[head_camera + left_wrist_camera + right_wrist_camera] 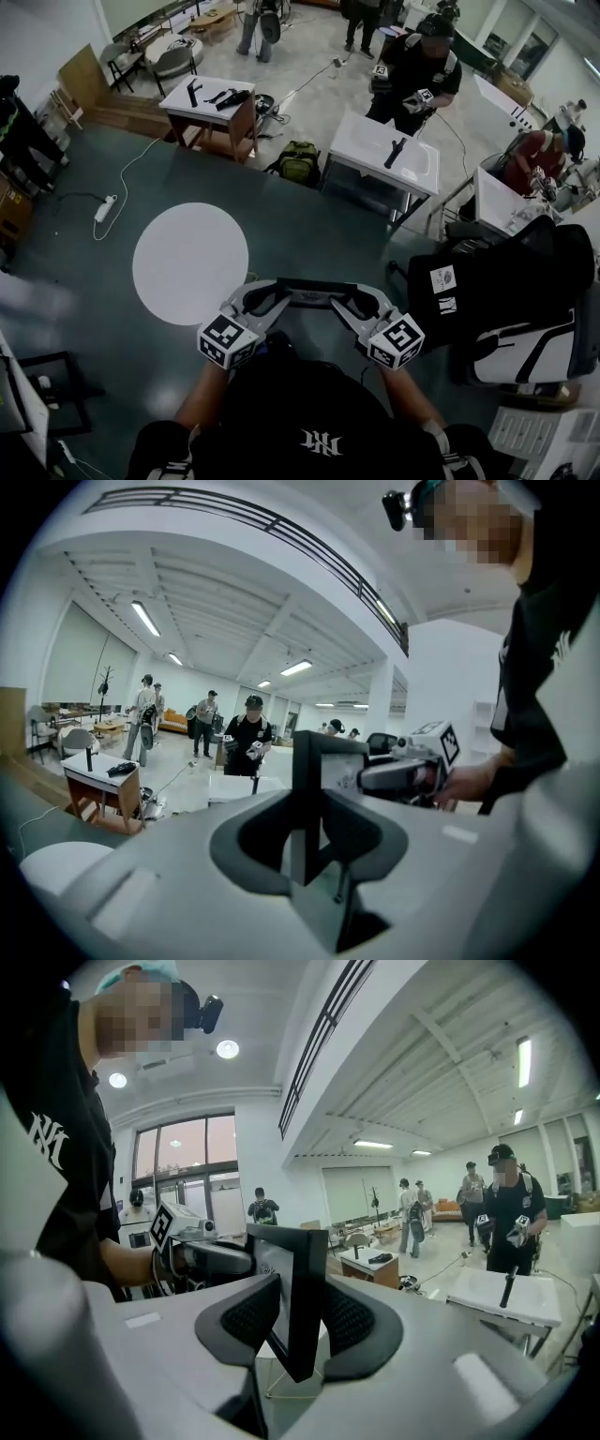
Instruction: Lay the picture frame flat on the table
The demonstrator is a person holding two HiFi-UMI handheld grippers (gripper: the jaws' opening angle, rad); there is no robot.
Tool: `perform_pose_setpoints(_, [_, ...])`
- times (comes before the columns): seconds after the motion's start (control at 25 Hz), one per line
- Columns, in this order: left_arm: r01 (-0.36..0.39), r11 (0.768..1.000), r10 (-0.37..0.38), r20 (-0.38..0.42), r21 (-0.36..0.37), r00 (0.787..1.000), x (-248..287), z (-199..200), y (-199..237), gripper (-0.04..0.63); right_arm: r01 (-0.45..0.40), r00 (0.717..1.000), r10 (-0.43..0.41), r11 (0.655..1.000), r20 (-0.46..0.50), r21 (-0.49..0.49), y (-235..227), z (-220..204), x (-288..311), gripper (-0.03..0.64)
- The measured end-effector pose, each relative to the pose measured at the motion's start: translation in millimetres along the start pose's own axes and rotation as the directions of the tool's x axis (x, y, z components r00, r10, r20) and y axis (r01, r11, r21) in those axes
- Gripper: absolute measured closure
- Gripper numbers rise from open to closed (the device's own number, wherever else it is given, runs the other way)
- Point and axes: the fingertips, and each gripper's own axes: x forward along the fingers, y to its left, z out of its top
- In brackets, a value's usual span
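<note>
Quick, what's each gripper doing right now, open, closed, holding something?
Left gripper: closed on the picture frame.
Right gripper: closed on the same picture frame.

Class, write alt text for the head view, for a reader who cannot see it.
The left gripper and right gripper each clamp one end of an upright black frame, over a dark floor beside a round white table. Other people work behind.
</note>
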Motion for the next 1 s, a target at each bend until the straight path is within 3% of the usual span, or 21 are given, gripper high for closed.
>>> perform_pose_setpoints(0.28, [-0.115, 0.993, 0.116, 0.023, -0.026, 0.993, 9, 6, 74, 0.494, -0.109, 0.994, 0.109, 0.994, -0.001, -0.021, -34, 11, 75, 0.485])
perform_pose_setpoints(0.52, [-0.254, 0.965, 0.254, -0.014, -0.065, 0.967, 17, 3, 126, 0.495, -0.263, 0.964, 0.263, 0.965, -0.038, -0.004, -64, 13, 136, 0.483])
perform_pose_setpoints(0.8, [-0.457, 0.879, 0.460, -0.007, -0.134, 0.888, 42, 24, 195, 0.494, -0.452, 0.891, 0.447, 0.890, -0.077, -0.063, -117, 44, 213, 0.482])
perform_pose_setpoints(1.0, [-0.555, 0.817, 0.559, -0.022, -0.157, 0.829, 73, 33, 215, 0.494, -0.563, 0.825, 0.554, 0.824, -0.113, -0.067, -157, 52, 236, 0.483])
